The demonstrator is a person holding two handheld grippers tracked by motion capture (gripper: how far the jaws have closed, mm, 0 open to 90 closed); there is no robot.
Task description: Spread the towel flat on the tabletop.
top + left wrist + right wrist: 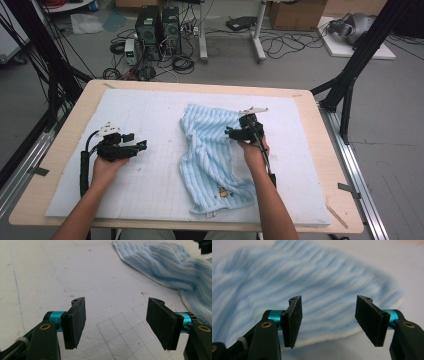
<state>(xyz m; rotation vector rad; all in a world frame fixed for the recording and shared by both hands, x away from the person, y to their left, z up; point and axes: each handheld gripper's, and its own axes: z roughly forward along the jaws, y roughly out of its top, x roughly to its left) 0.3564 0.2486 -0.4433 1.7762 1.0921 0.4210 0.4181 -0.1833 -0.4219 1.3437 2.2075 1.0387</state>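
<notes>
Hovering over the upper right part of a crumpled light-blue striped towel [212, 155], the right tool [235, 132] has its jaws spread apart with nothing pinched between them. In the right gripper view the two black pads [293, 320] stand well apart, and the towel [312, 282] lies blurred beyond and below them, not touching either pad. No fold of cloth sits in the gap.

The left tool [141, 145] is held off to the left, well apart from the towel, above the white foam mat [150, 185] that covers the wooden table [65, 140]. Its jaws are also wide, and the left gripper view shows the bare, grid-marked mat [75, 272] between the pads [161, 322]; they grip nothing. In that view the towel's white-edged hem [160, 267] runs across the upper right, clear of the jaws.

From above, the towel lies rumpled near the middle of the mat, its upper portion bunched and turned, its lower end spread toward the person's edge of the table, where a small printed motif [223, 192] shows near the bottom hem. The person's right hand [254, 152] rests over the towel's right edge; the left hand [104, 167] rests above bare mat.
</notes>
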